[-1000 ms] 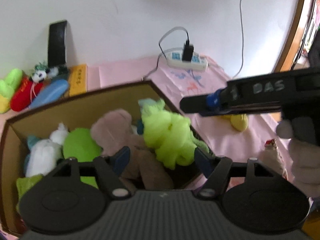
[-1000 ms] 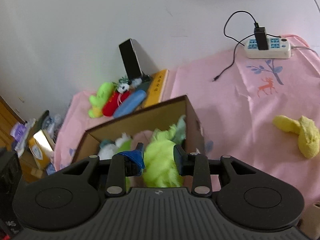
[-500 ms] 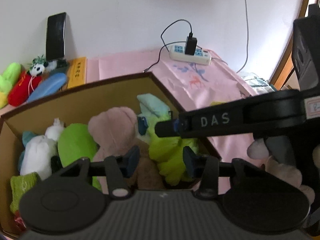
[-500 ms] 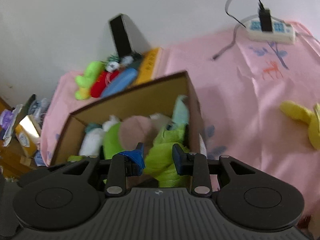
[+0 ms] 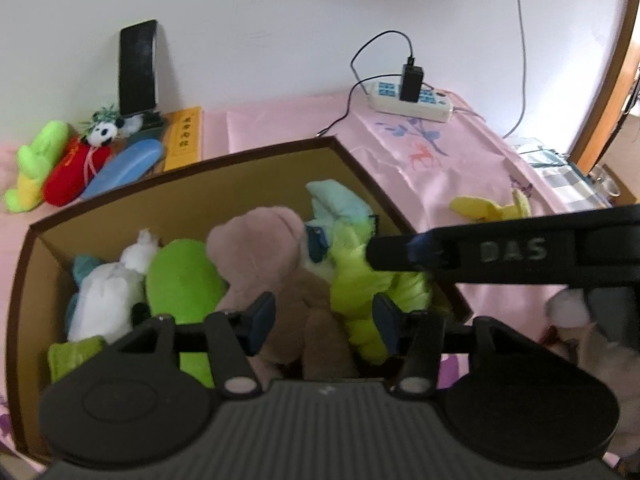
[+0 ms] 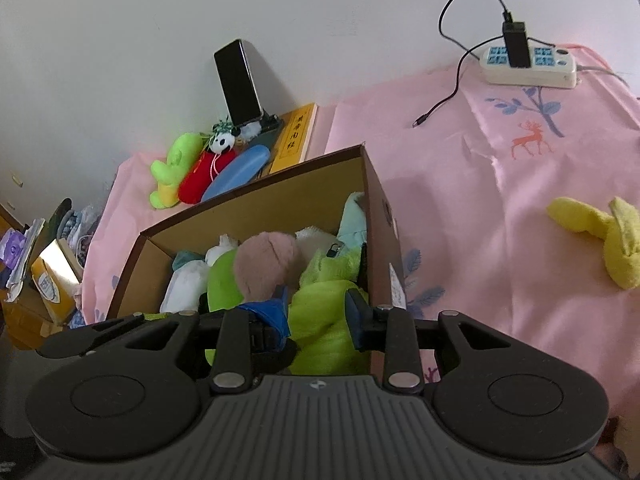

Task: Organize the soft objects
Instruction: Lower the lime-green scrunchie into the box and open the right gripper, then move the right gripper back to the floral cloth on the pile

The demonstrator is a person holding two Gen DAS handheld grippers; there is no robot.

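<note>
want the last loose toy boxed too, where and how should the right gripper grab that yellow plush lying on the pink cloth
Probably best taken on the long narrow limb of the yellow plush, the part stretched toward the cardboard box. It lies flat and looks thinner than the bunched body at the far end, so the fingers could likely straddle it. Come from above, jaws across the limb; the pink cloth around it is bare.

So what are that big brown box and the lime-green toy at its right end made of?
The box looks like cardboard: matte tan inner walls, thin stiff edges, darker brown outside. The lime-green toy seems to be plush fabric, probably stuffed: fuzzy, dull, with soft folds. The filling can't be seen.
</note>
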